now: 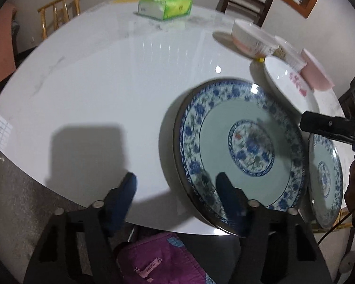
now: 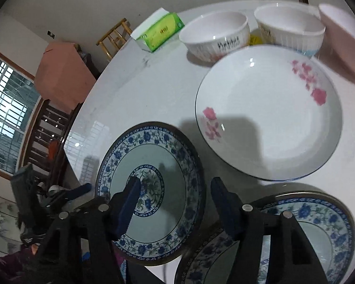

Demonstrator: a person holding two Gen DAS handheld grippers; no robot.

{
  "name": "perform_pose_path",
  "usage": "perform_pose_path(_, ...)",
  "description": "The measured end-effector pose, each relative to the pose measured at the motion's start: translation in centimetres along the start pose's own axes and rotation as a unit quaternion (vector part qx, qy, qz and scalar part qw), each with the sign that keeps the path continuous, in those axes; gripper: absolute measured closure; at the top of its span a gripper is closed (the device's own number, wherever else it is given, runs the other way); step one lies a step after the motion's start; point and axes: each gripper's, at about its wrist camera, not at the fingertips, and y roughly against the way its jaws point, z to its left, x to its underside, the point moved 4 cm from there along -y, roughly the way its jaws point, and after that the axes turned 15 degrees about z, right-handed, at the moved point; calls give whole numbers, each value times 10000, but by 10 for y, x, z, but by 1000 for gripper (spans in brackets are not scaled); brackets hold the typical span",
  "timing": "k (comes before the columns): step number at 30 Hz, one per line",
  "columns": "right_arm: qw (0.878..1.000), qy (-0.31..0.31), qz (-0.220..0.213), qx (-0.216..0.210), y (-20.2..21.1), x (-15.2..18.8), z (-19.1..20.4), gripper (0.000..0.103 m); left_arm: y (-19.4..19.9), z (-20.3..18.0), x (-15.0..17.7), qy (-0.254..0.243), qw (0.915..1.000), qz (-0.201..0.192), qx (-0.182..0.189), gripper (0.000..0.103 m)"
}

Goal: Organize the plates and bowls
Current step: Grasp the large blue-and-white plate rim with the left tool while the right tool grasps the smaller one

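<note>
So your left gripper (image 1: 177, 194) is sitting with its jaws apart, nothing pinched; one finger hangs over the near rim of the left blue-patterned plate (image 1: 243, 142), the other over bare white table (image 1: 94, 82). Your right gripper (image 2: 175, 194) is spread too and not holding anything; its left finger floats above that same plate (image 2: 153, 189), its right finger above the gap next to the second blue-patterned plate (image 2: 319, 224); both plates sit at the near table edge, just beside each other. Behind them there's the white plate with pink flowers (image 2: 267, 116), then two white bowls (image 2: 215, 35) side by side and a pink bowl (image 2: 343, 40) off to the right; a green tissue pack (image 2: 161, 30) sits further back.
</note>
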Motion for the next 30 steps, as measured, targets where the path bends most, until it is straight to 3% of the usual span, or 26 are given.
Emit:
perform_pose_path(4,9999,22,96,-24,-8,-5,1,46,0,-1,-2,-27,10000,-25,-31,41)
perform_pose_path(7,9996,-61,261,-41,-16,-8,-3,58,-3,-1,-7,-51,9999,19,-90,42)
perform_pose_path(10,9995,-140,275,-94,-19,-5,-7,68,-2,-4,-10,-173,9998,-31,-65,55)
perform_pose_path(12,9994,-153,287,-76,-21,-5,-6,81,-1,-7,-11,-236,9997,-58,31,71)
perform_pose_path(14,9996,-150,245,36,-22,-5,-7,90,0,-6,-14,-206,9996,-121,-118,72)
perform_pose_path(18,9995,-255,178,-110,-20,-5,-8,91,3,1,-20,-131,9998,-123,10,78)
perform_pose_path(22,9995,-194,92,-239,-16,-13,6,91,18,6,-30,-157,9990,-349,-213,78)
perform_pose_path(30,9992,-207,94,-317,-28,-34,23,91,29,36,-55,90,9983,-439,-368,78)
